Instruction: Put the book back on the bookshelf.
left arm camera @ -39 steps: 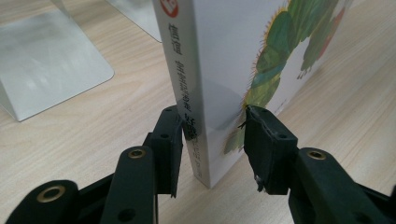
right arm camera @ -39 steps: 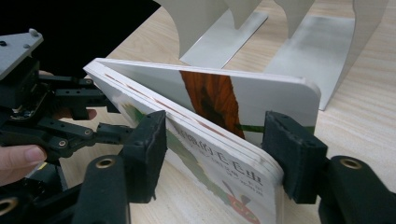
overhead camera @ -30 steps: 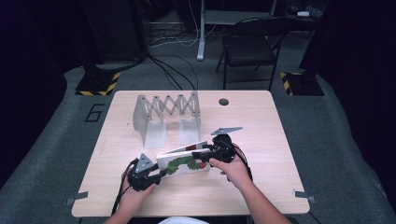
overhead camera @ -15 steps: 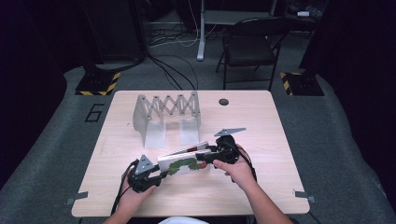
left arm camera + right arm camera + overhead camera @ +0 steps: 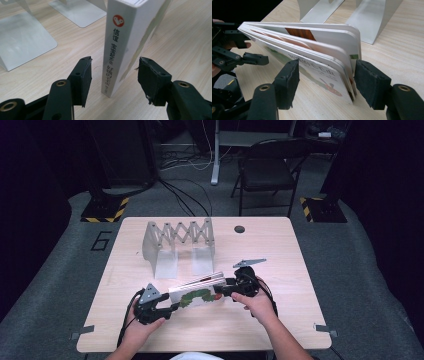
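While the board book [image 5: 196,295] stands on edge on the table [image 5: 300,265], in front of the metal book rack [image 5: 178,242], we have it between both tools. Our left gripper [image 5: 113,75] has just been opening, and its jaws now stand clear of the spine. Our right gripper [image 5: 327,82] brackets the fanned pages, jaws apart. We should squeeze those pages square before lifting toward the rack.

- My table [image 5: 280,315] is light wood with rounded corners — it stands on grey floor.
- A white board book [image 5: 197,292] stands on its edge near my side, pages fanned a little.
- Behind it sits a metal book rack [image 5: 177,240] — accordion top, two flat feet resting on the wood.
- A small dark round hole [image 5: 239,229] marks the far edge.
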`<state>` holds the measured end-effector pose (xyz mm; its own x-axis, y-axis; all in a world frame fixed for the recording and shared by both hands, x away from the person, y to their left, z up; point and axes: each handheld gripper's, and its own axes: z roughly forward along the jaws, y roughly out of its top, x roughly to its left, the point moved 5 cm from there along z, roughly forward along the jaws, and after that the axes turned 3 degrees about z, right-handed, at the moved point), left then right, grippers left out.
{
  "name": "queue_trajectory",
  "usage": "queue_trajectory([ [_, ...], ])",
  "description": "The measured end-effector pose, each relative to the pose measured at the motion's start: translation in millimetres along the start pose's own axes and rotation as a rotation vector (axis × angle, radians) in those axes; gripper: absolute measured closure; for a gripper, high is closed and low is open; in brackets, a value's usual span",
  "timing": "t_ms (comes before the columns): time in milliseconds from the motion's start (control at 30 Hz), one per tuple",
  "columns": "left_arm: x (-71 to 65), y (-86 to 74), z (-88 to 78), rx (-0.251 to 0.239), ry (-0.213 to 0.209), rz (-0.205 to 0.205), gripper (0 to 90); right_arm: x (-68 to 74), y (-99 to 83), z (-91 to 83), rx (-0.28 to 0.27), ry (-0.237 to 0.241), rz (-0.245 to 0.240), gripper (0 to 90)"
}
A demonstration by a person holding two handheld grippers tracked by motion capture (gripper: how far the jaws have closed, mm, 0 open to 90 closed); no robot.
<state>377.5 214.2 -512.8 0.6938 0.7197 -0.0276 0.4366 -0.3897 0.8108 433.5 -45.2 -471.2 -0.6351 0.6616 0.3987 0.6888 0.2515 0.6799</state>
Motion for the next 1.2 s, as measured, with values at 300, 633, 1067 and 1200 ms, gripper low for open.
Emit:
queue_trajectory([
  [300, -2.3, 8.4, 8.5, -0.025, -0.030, 0.045, 45.1, -7.1, -8.0, -0.7, 0.015, -0.023, 0.015, 38.0],
  [633, -2.8, 22.0, 19.4, -0.047, -0.079, 0.070, 41.4, -16.4, -19.9, 3.1, 0.045, -0.051, 0.048, 39.5],
  [1067, -9.2, 30.5, 31.5, -0.075, -0.127, 0.094, 42.1, -22.5, -30.8, -2.8, 0.038, -0.078, 0.074, 39.9],
  [1200, -8.6, 32.2, 33.3, -0.076, -0.138, 0.099, 42.1, -24.4, -33.1, -5.7, 0.036, -0.082, 0.087, 39.9],
])
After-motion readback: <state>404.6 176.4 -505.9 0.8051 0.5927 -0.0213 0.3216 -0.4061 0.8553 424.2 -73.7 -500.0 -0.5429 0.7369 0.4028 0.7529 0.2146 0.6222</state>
